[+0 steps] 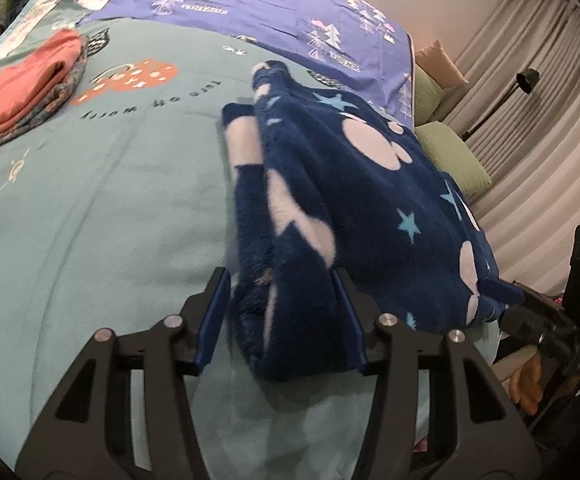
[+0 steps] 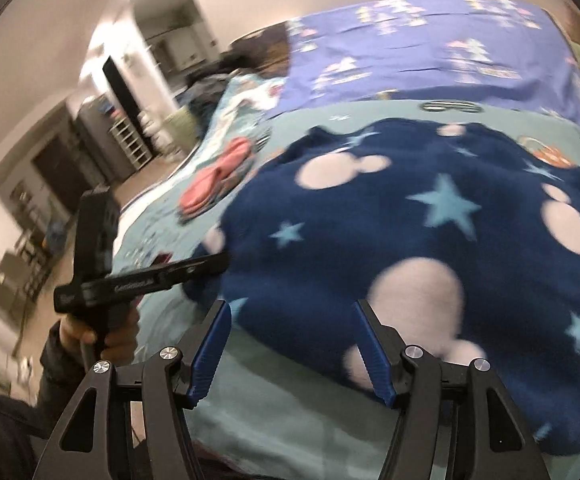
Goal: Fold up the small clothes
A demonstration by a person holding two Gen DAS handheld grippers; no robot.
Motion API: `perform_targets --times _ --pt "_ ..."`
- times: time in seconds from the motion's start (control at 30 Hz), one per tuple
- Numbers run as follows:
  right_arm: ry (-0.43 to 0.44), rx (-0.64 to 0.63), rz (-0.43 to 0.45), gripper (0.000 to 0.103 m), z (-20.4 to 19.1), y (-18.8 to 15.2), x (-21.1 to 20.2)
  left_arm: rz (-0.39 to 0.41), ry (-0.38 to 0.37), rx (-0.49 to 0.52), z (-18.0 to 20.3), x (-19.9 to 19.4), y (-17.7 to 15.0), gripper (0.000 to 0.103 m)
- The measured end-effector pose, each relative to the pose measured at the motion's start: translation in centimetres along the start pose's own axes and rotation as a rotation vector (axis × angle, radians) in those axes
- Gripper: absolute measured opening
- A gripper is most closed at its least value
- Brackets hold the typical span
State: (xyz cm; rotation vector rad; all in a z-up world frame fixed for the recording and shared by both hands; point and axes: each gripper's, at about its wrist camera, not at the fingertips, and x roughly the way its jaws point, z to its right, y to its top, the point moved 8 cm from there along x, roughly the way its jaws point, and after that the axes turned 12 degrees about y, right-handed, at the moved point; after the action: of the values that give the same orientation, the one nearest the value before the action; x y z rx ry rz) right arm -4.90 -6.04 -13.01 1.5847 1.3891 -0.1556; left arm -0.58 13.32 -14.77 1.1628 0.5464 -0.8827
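Note:
A navy fleece garment point(image 1: 349, 184) with pale mouse-head shapes and light blue stars lies bunched on the teal bed cover point(image 1: 90, 220). My left gripper point(image 1: 280, 276) has a thick fold of its near edge between the blue pads point(image 1: 214, 312), which press on it from both sides. In the right wrist view the garment point(image 1: 409, 220) spreads wide, blurred. My right gripper point(image 2: 291, 306) stands open at its near edge, with only the hem lying between the fingers. The left gripper point(image 2: 210, 264) shows there too, held by a hand, its tip at the garment's left edge.
A folded pink piece on patterned cloth point(image 1: 30, 88) lies at the far left of the bed. A purple sheet with tree prints point(image 1: 270, 12) covers the far side. Green pillows point(image 1: 453, 160), a black lamp point(image 1: 527, 78) and curtains stand to the right.

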Motion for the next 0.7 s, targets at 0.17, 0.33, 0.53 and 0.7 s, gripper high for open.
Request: perform_targets --times 0.17,0.33,0.53,0.7 --pt "-0.019 -0.132 -0.090 0.064 -3.3 -0.1 4.3 0.076 0.055 -0.022 -2.3 -2.4 1.2 0.063" --pt "-0.115 -0.329 -0.155 0.068 -6.7 -0.5 8.7 0.146 0.142 -0.039 -5.8 -4.5 3.2 0.066" --pt "-0.342 -0.562 -0.203 0.072 -8.2 -2.2 13.6 0.161 0.150 -0.140 -9.9 -4.8 3.9 0.066" --pt "-0.472 -0.582 -0.143 0.072 -7.0 -1.4 15.8 0.132 0.095 -0.173 -11.3 -4.1 3.9 0.066"
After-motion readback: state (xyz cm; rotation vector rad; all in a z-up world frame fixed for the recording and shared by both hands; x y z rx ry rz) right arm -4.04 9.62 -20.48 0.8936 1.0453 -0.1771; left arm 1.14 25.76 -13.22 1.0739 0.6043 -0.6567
